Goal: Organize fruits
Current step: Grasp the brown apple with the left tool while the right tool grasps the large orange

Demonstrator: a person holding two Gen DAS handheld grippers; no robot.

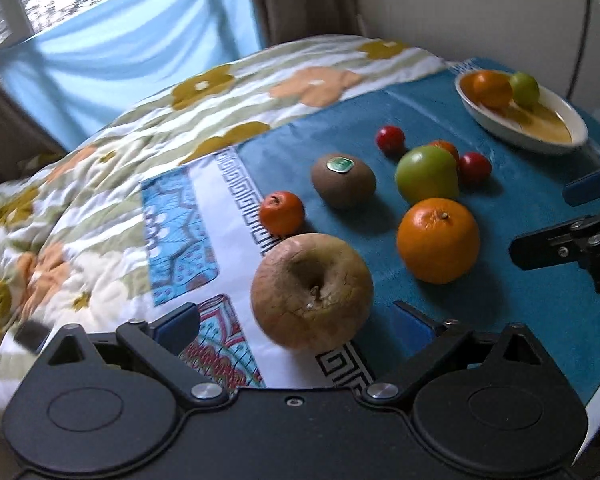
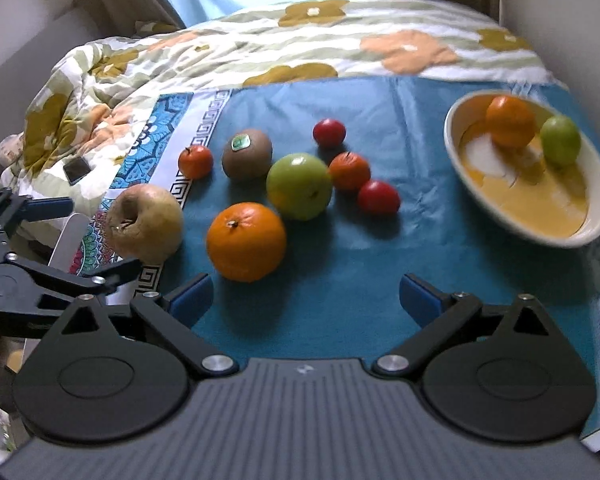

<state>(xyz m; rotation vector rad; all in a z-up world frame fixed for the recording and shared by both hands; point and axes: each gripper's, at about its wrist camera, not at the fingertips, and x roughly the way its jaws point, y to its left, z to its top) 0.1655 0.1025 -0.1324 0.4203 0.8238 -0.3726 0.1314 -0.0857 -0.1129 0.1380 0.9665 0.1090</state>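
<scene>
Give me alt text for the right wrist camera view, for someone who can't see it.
An open right hand-held gripper hovers above a teal cloth strewn with loose fruit, nearest a large orange. A cream bowl at right holds a small orange and a green fruit; the left hand-held gripper flanks a browned apple.

The left gripper (image 1: 296, 322) is held low with its two blue-padded fingers (image 1: 178, 322) spread wide apart, gripping nothing. The right gripper (image 2: 306, 300) sits alongside, level, fingers (image 2: 418, 298) likewise parted wide and empty.
</scene>
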